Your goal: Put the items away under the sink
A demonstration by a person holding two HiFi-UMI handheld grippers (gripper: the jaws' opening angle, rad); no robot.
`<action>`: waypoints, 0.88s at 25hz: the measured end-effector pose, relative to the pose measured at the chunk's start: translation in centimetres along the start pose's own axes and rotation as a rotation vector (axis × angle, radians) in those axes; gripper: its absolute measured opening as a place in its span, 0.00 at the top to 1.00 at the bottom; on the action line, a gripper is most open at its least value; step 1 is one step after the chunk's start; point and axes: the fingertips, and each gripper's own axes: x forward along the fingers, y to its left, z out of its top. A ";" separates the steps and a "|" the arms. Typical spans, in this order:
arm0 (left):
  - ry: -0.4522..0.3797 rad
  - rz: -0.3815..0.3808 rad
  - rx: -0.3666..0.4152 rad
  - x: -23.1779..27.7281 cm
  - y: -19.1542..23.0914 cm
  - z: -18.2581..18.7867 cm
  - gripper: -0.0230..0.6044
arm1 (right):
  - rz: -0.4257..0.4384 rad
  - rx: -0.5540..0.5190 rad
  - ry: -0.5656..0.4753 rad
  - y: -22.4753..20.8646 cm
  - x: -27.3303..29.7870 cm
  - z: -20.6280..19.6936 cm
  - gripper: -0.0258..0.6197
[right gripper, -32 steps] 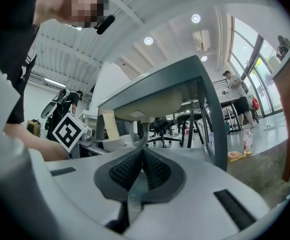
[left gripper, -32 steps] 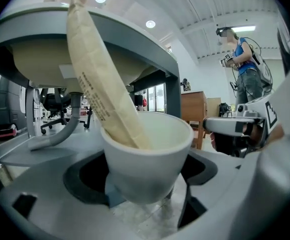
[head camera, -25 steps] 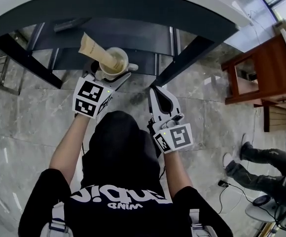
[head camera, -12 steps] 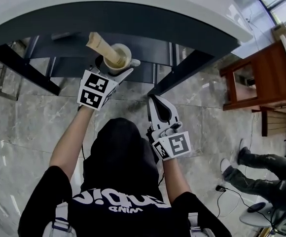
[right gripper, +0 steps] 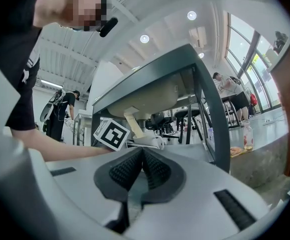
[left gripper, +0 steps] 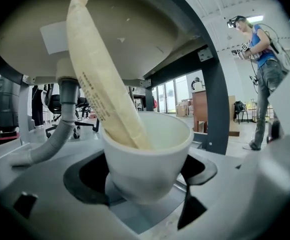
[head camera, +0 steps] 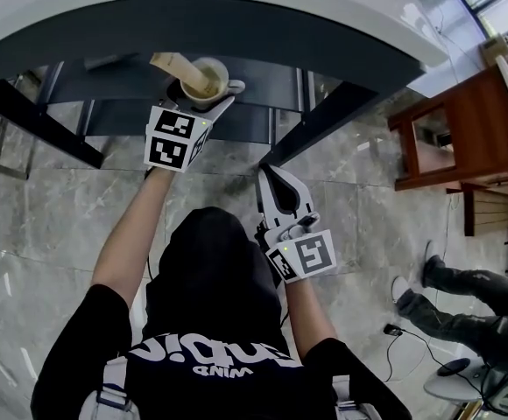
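Head camera looks steeply down over the person (head camera: pixel 215 261) onto the sink (head camera: pixel 236 7) edge; both gripper cameras peer low underneath, sharing the cup (left gripper: pixel 150 154).

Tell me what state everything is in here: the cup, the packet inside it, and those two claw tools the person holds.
cup: upright, gripped at its base, under the sink.
packet: standing in the cup, tilted, its top end sticking out.
left gripper: shut on the cup.
right gripper: jaws together, nothing between them, held back from the sink.
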 end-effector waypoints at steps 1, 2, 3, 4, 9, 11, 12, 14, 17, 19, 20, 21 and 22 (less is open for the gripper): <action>-0.002 0.007 0.001 0.3 0.1 0.0 0.25 | 0.000 0.000 0.000 0.0 0.0 0.0 0.93; -0.005 0.016 0.001 0.5 0.2 0.1 0.25 | -0.001 0.000 -0.001 0.1 -0.1 0.0 0.93; -0.008 0.027 0.000 0.6 0.3 0.1 0.25 | -0.002 0.000 -0.004 0.1 -0.1 0.0 0.93; -0.010 0.039 -0.003 0.7 0.4 0.1 0.25 | -0.004 0.000 -0.007 0.1 -0.1 0.1 0.93; -0.023 0.081 -0.019 1.2 1.0 0.0 0.25 | -0.005 -0.003 -0.011 0.0 -0.1 0.2 0.93; -0.027 0.089 -0.018 1.4 1.0 0.1 0.25 | -0.005 -0.002 -0.011 -0.1 -0.1 0.2 0.93; -0.031 0.094 -0.019 1.5 1.1 0.1 0.25 | -0.004 -0.002 -0.010 0.0 -0.1 0.2 0.93; -0.041 0.101 -0.034 1.6 1.2 0.1 0.25 | -0.003 0.000 -0.008 0.1 -0.1 0.1 0.93; -0.056 0.106 -0.065 1.8 1.4 0.2 0.25 | -0.008 0.004 -0.002 0.1 -0.2 -0.2 0.93; -0.063 0.113 -0.078 2.0 1.6 0.2 0.25 | -0.008 0.006 0.002 0.1 -0.3 -0.4 0.93; -0.064 0.117 -0.083 2.0 1.8 0.1 0.25 | -0.008 0.007 0.004 0.2 -0.3 -0.4 0.93; -0.064 0.123 -0.085 2.1 1.9 0.1 0.25 | -0.008 0.007 0.006 0.2 -0.3 -0.5 0.93; -0.065 0.129 -0.084 2.1 1.9 0.1 0.25 | -0.008 0.008 0.007 0.1 -0.3 -0.5 0.93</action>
